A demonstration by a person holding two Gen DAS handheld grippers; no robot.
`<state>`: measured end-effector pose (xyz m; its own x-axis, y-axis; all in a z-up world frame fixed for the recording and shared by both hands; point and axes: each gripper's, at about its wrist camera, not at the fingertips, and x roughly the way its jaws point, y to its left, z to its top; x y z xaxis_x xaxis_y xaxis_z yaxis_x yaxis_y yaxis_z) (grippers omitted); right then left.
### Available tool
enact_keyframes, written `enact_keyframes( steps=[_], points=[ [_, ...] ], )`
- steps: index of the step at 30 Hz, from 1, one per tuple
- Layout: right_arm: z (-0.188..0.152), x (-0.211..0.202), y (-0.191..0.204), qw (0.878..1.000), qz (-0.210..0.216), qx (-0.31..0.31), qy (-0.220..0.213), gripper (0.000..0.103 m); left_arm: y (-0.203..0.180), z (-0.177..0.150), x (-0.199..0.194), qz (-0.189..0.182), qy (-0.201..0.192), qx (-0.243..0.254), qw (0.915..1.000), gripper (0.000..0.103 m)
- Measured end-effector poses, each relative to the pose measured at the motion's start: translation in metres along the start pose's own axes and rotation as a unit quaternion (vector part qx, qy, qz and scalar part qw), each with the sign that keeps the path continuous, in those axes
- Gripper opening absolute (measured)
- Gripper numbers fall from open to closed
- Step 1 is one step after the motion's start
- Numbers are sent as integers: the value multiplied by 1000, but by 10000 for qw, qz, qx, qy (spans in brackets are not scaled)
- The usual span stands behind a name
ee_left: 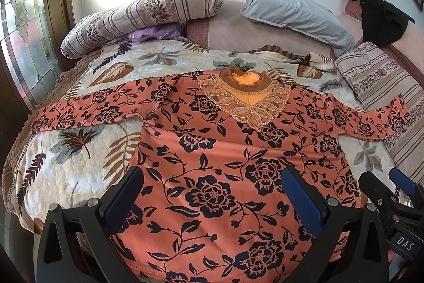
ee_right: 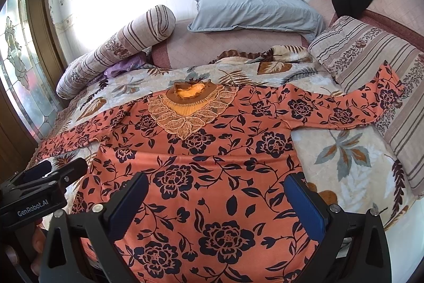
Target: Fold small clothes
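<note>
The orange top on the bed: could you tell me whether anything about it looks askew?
Mostly flat, but the orange top has one sleeve end riding up onto the striped pillow instead of lying flat.

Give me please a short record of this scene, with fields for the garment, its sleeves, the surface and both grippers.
garment: orange flowered top, spread flat, collar away from the cameras
sleeves: both stretched out sideways
surface: leaf-print bedspread
left gripper: open, above the hem, holding nothing
right gripper: open, above the hem, holding nothing
</note>
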<state>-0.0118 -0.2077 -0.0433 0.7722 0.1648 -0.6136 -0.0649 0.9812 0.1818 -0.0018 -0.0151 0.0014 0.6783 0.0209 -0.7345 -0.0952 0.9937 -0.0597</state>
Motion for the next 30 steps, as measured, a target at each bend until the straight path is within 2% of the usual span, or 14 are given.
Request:
enact_keyframes(
  steps=[5,7,9,11,13,16,19,21,23,26,30],
  points=[
    [-1,9,-3,9999,81,64,68,103,1,-1,8,-30,65,8,10000,103],
    [-2,16,-11,9992,268,195,218,103,9,-2,14,-111,134,-77,9998,103],
    [-2,26,-32,9970,477,498,348,103,24,-4,25,-139,240,-227,9994,103],
    [0,35,-66,9937,481,937,387,103,45,-6,41,-29,407,-419,9983,103],
    [6,44,-117,9872,390,1511,340,103,70,-8,54,146,512,-647,9965,103],
    [19,57,-210,9688,3,2475,128,103,112,-10,73,488,648,-1036,9913,103],
    [42,66,-295,9492,-656,3076,-125,102,149,-10,88,802,691,-1354,9851,103],
    [62,71,-341,9381,-1130,3259,-315,94,171,-10,97,1010,712,-1533,9804,103],
    [83,75,-377,9279,-1558,3344,-536,91,189,-8,105,1185,664,-1716,9758,103],
    [110,91,-418,9140,-2042,3455,-601,91,215,-4,116,1410,525,-2013,9679,103],
    [129,119,-438,9035,-2557,3405,-481,91,240,-7,136,1688,585,-2201,9590,103]
  ],
)
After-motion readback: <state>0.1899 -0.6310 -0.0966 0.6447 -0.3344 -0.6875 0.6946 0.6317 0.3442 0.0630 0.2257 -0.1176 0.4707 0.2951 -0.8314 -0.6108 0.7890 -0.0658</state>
